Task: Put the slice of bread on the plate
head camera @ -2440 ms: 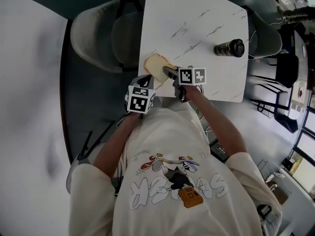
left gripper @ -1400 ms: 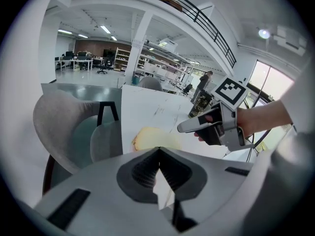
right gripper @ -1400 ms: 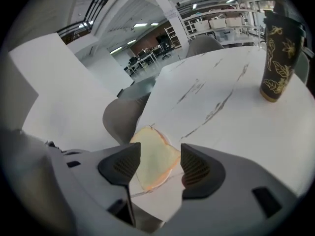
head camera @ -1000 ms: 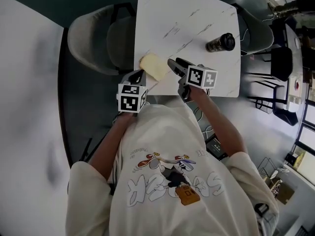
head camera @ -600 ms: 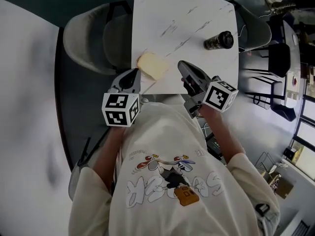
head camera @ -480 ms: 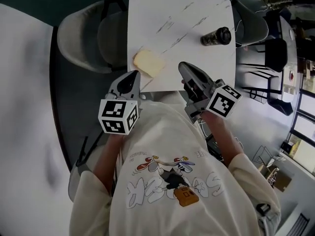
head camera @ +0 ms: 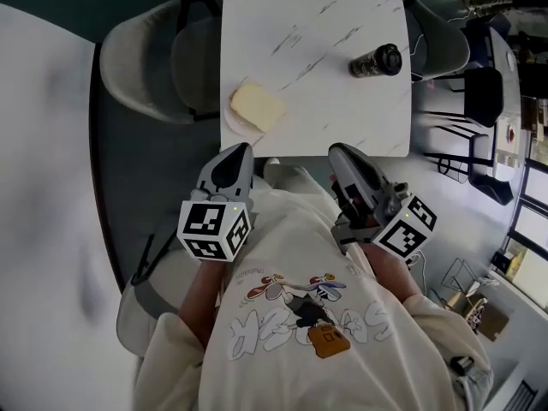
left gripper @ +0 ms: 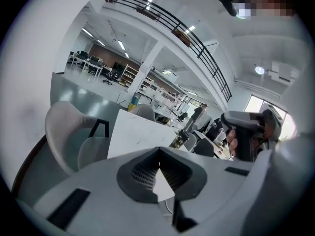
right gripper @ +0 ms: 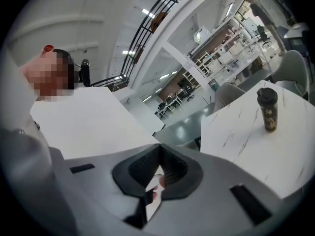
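Observation:
The pale yellow slice of bread (head camera: 257, 107) lies flat on a white plate (head camera: 229, 123) at the near left corner of the white marble table (head camera: 325, 24). Both grippers are held up close to the person's chest, off the near edge of the table and apart from the bread. My left gripper (head camera: 237, 149) points toward the plate, its jaws together and empty; in the left gripper view its tips (left gripper: 158, 162) meet. My right gripper (head camera: 341, 150) is shut on nothing, and its tips (right gripper: 158, 165) meet in the right gripper view. The bread is hidden in both gripper views.
A dark travel cup (head camera: 377, 61) stands on the table's far right part, also seen as a cup (right gripper: 268, 109) in the right gripper view. A grey chair (head camera: 145, 62) stands left of the table and another chair (head camera: 449, 50) on its right. Dark floor surrounds the table.
Both grippers rose and drew back from the table toward the person's chest. The right gripper's jaws, open beside the bread a second ago, have shut empty. The bread stays on the plate.

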Motion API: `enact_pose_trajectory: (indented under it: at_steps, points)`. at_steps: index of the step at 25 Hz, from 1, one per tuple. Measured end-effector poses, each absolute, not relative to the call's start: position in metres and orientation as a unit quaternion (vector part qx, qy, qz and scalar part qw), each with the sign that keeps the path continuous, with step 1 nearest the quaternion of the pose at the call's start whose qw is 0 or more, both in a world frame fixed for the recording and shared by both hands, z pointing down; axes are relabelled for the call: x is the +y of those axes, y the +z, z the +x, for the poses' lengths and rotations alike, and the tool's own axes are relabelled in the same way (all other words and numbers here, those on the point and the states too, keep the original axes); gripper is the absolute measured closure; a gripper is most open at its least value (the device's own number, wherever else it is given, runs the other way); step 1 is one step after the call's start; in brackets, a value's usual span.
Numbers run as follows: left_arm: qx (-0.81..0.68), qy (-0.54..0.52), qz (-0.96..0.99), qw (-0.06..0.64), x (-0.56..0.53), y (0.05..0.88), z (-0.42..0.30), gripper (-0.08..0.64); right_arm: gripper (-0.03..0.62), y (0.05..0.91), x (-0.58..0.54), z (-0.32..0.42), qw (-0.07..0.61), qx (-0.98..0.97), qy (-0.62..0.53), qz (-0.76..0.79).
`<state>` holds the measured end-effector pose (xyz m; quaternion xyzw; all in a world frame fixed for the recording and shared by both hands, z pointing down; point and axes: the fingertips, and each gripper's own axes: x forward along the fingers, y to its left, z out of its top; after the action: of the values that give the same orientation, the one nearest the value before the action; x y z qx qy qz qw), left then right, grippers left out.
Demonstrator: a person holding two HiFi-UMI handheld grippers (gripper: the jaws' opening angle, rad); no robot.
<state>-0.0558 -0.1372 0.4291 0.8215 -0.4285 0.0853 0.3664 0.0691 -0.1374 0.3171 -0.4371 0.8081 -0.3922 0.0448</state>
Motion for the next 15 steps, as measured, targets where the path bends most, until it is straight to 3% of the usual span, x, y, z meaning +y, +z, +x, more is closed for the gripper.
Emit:
enact_pose_trajectory:
  at_steps: [15]
  points:
    - [-0.479, 0.124, 0.805, 0.327, -0.033, 0.371, 0.000, 0.551, 0.588, 0.311, -0.039, 0.073, 0.024, 0.859, -0.372, -0.352]
